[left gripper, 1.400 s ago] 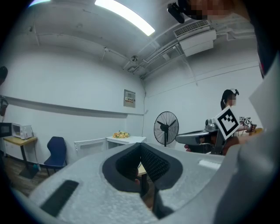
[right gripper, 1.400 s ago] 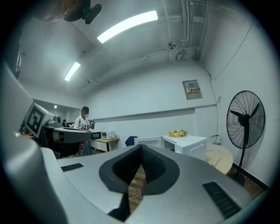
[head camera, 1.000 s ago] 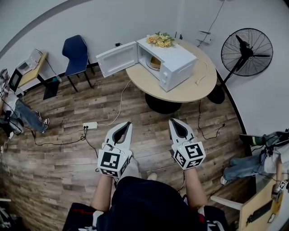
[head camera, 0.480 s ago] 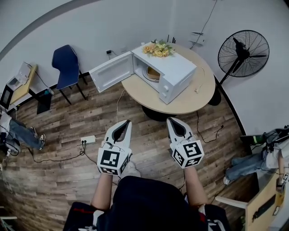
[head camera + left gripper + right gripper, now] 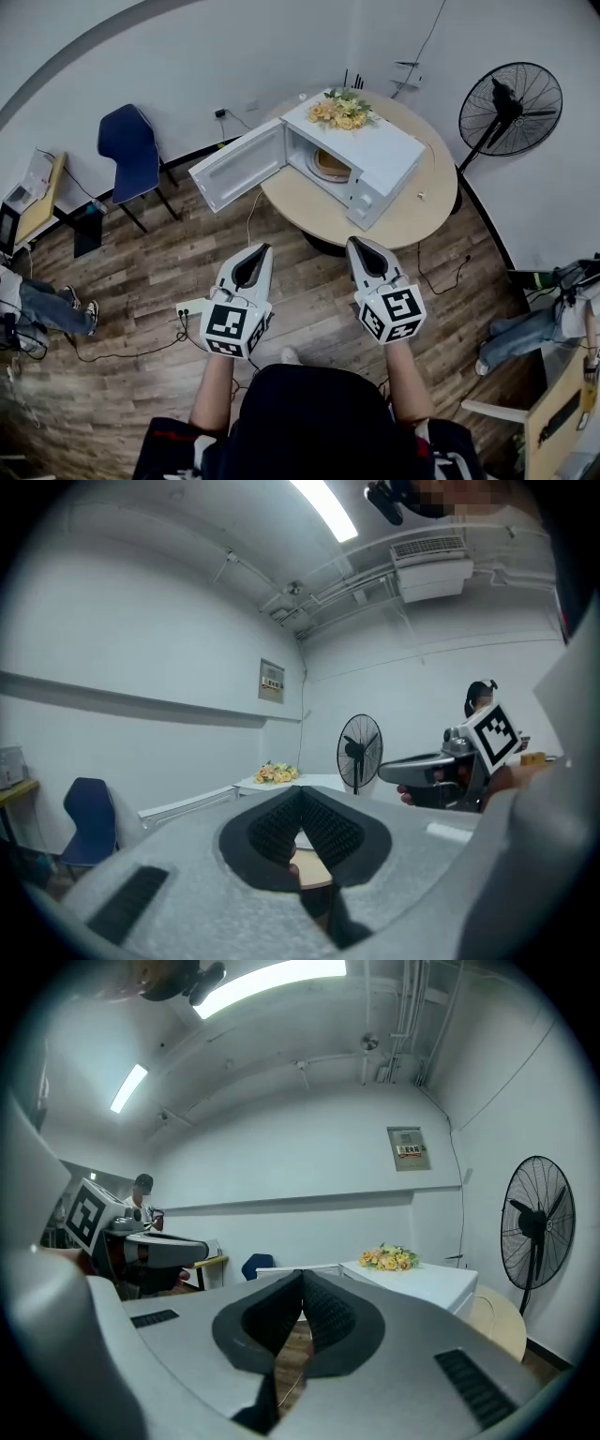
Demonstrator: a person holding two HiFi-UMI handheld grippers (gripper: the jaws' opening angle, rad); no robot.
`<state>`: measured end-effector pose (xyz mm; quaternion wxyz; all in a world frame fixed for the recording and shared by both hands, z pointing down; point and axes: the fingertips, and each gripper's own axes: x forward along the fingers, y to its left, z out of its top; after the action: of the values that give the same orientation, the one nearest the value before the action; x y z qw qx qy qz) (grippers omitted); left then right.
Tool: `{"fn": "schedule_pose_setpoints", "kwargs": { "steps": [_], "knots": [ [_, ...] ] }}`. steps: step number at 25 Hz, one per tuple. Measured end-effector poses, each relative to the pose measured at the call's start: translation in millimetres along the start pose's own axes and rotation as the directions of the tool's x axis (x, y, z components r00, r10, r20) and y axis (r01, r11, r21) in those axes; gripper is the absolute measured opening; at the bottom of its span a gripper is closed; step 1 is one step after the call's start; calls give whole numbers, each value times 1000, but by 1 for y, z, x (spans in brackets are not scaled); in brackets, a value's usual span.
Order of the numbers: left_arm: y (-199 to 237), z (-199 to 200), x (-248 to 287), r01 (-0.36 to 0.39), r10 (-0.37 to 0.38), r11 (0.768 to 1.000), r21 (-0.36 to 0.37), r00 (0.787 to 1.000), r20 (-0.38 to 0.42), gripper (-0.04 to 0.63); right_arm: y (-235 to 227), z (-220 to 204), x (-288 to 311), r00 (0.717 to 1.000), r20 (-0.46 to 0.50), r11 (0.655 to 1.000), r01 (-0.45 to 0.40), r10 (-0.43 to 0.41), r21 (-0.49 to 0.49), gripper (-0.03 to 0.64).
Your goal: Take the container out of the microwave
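Container in open microwave, well beyond L gripper, R gripper; jaws together, empty

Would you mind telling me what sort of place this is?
Likely an office or lab room: a microwave on a round table, a pedestal fan, a blue chair.

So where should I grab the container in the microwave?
Probably by its near rim, the only part that shows. The container looks round and shallow and sits low inside the microwave. Come in level through the open front, beside the swung-out door. The walls and roof block every other side.
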<state>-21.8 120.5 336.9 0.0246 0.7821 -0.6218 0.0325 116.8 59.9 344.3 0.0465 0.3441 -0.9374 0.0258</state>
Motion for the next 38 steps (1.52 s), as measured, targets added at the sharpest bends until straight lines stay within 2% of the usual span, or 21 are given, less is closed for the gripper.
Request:
{"fn": "schedule_pose_setpoints", "kwargs": {
  "steps": [5,9,13,17,28,38],
  "knots": [
    [29,-9,12,51,-51,999,-6,999,-7,12,12,-4,33,999,-20,1000,27,-28,-15,8],
    [48,-27,16,63,-62,997,36,997,-39,12,21,-9,54,999,-39,999,31,-32,-24,8],
    [57,-35,25,86,-87,996,-9,995,-50,12,28,-16,72,998,-67,999,18,-20,-39,8],
    [63,-44,38,106,-107,994,-16,992,-74,12,25,-25,85,996,-92,999,20,-23,-37,8],
    [81,-58,115,153,-148,988,31,980,-134,12,-28,-32,145,994,-104,999,33,-33,4,8],
    [100,-49,214,156,-150,987,25,976,-157,12,-100,-27,214,991,-133,1000,14,-11,21,8]
  ]
}}
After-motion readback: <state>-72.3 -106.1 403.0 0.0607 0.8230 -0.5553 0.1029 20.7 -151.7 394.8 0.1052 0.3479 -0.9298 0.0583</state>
